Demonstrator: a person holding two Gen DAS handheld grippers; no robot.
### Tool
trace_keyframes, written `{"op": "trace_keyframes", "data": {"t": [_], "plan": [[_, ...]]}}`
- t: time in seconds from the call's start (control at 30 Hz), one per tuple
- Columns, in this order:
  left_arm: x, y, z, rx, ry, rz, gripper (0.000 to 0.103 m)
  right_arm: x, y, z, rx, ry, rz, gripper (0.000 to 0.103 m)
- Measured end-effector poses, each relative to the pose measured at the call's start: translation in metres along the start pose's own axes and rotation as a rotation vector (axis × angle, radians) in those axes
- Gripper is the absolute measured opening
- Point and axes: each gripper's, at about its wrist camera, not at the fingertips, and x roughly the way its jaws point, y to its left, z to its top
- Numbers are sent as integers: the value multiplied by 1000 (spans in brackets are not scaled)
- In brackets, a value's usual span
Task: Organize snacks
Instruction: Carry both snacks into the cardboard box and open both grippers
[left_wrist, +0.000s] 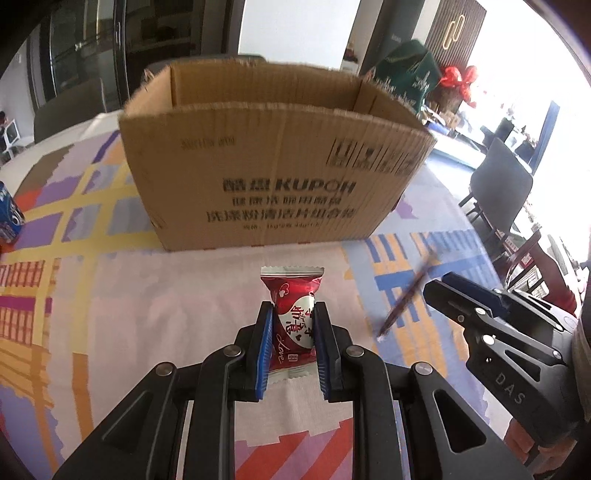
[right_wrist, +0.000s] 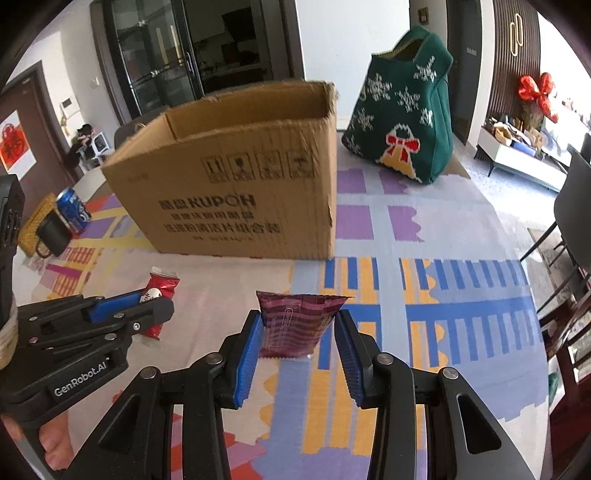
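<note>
Red snack packet (left_wrist: 291, 325): pinched upright between the left gripper's (left_wrist: 292, 314) blue pads, above the desk (left_wrist: 147, 302).
Maroon snack packet (right_wrist: 300, 323): clamped in the right gripper (right_wrist: 300, 325), just right of the left one.
Cardboard box (left_wrist: 273, 162): open-topped, on the patterned cloth beyond both grippers.
Green knitted bag (right_wrist: 404, 110): right of the box.
Blue can (right_wrist: 72, 208): left of the box.

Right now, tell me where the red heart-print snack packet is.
The red snack packet is clamped in the left gripper, centre of the left wrist view, short of the open cardboard box on the patterned tablecloth.
</note>
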Motion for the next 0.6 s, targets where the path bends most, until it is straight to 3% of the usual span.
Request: {"op": "trace_keyframes", "data": {"t": [0.13,0.33,0.4,0.43,0.6], "plan": [[-14,0,0,1,-32,0,22,-9,5,3,-11,-26,17,17],[-14,1,-5,1,-28,1,22,-10,4,0,-6,-26,31,18],[-7,-2,-6,5,-17,0,22,-2,-1,1,21,-2,60,44],[-3,-3,-6,9,-11,2,22,2,-2,1,31,3,72,48],[15,-3,-5,10,18,16,22,27,-7,3,29,35,42,49]]}}
